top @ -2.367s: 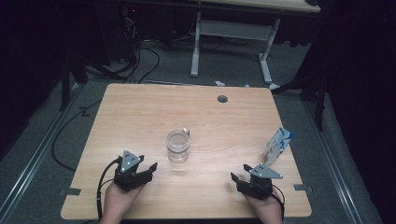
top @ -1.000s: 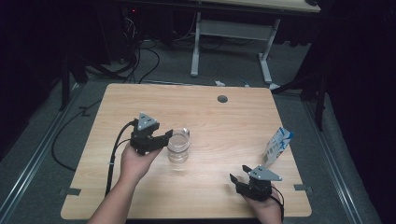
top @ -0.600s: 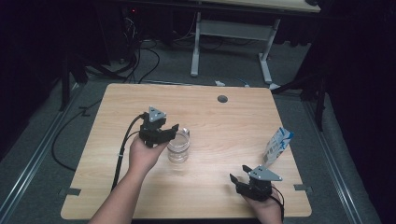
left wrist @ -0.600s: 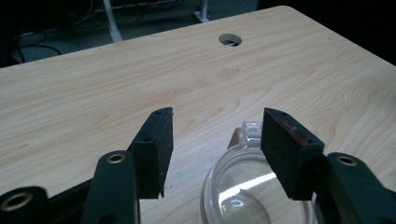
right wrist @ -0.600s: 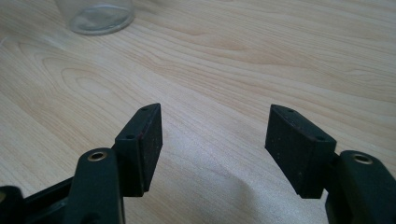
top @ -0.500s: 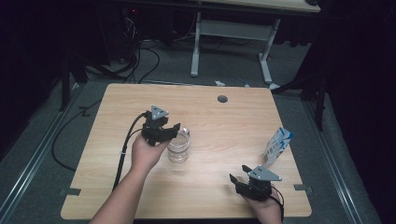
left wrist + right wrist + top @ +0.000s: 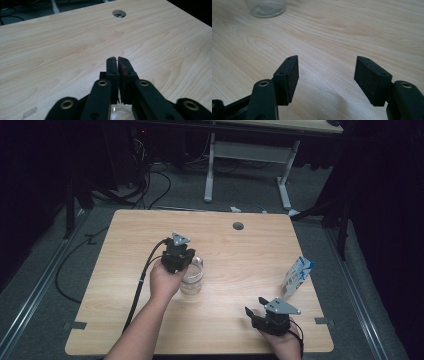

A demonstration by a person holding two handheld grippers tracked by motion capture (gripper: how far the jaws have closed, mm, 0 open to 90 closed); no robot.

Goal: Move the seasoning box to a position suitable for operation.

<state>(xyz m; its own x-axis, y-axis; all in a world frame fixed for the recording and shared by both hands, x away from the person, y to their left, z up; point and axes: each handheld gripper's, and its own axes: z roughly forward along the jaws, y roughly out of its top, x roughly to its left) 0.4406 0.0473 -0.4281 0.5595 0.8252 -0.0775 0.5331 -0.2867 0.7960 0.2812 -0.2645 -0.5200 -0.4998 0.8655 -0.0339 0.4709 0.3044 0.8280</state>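
Observation:
A clear glass (image 7: 192,281) stands upright in the middle of the wooden table (image 7: 235,255). My left gripper (image 7: 188,264) hangs over its near-left rim. In the left gripper view its jaws (image 7: 117,62) have just been closing and now stand pressed together, with the glass (image 7: 121,111) just below them. Whether the glass wall is pinched between the pads I cannot tell. My right gripper (image 7: 255,306) rests near the table's front right edge, open (image 7: 327,72) with bare table between its pads. The glass's base (image 7: 265,7) shows far off in the right gripper view.
A small blue and white carton (image 7: 297,276) stands near the right edge of the table. A round cable hole (image 7: 238,226) sits at the back of the tabletop. Cables and a desk frame lie on the floor behind.
The left hand has moved from the front left up to the glass and a little farther right over its rim. The right hand has stayed put.

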